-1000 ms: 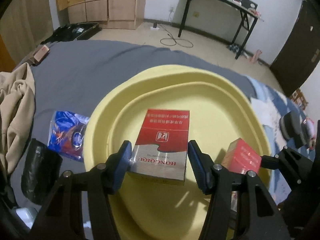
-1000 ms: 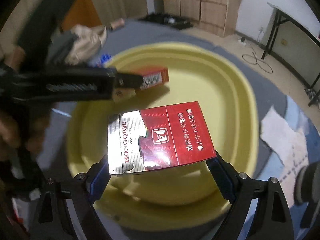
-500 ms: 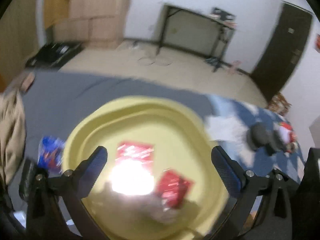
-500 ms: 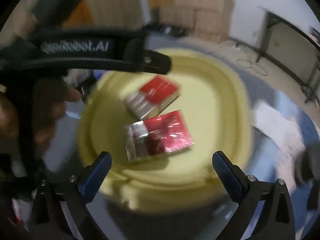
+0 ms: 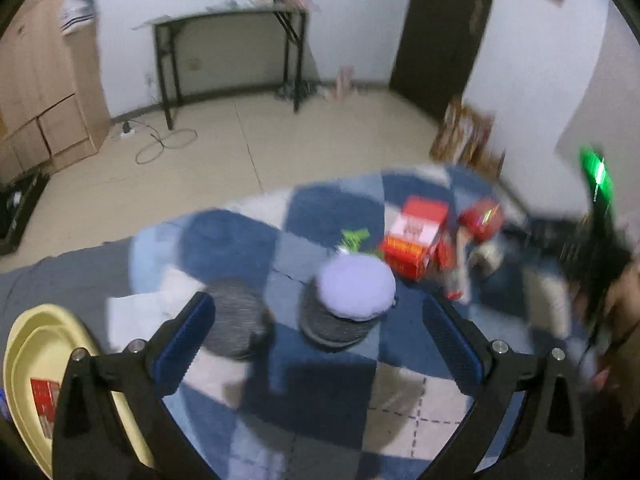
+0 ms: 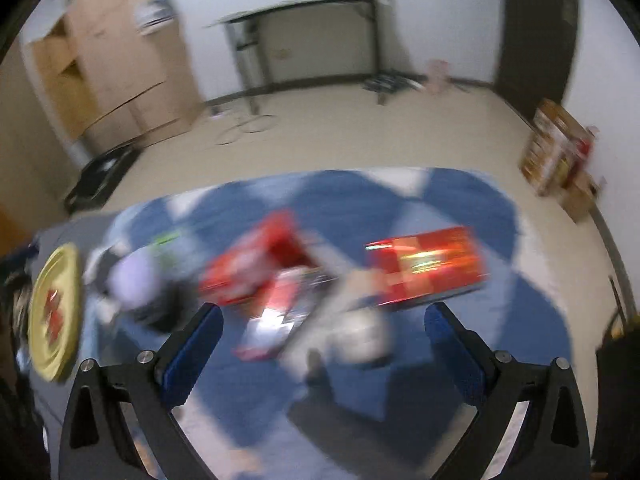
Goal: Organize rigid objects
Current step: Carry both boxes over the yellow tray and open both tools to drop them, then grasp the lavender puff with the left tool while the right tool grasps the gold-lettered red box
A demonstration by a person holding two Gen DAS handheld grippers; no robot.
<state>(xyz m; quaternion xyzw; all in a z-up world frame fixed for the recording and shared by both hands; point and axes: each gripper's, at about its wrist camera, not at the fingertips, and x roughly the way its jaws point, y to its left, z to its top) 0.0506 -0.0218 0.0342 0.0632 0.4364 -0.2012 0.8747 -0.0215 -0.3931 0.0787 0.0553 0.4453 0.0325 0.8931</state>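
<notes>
Both claws wide apart and empty over the blue-and-white checked blanket.
Left claw hangs above a dark round item with a lilac top; a red carton lies beyond it. Yellow basin at far left holds a red pack. Right claw hangs over blurred red packs, another red box farther right.

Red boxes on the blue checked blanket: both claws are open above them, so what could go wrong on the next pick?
1. The red boxes lie jumbled against a red can, so the left claw might catch two things.
2. The lavender-lidded jar stands close by and could be knocked over.
3. The right wrist view is badly blurred, so the right claw may misjudge its aim.
</notes>
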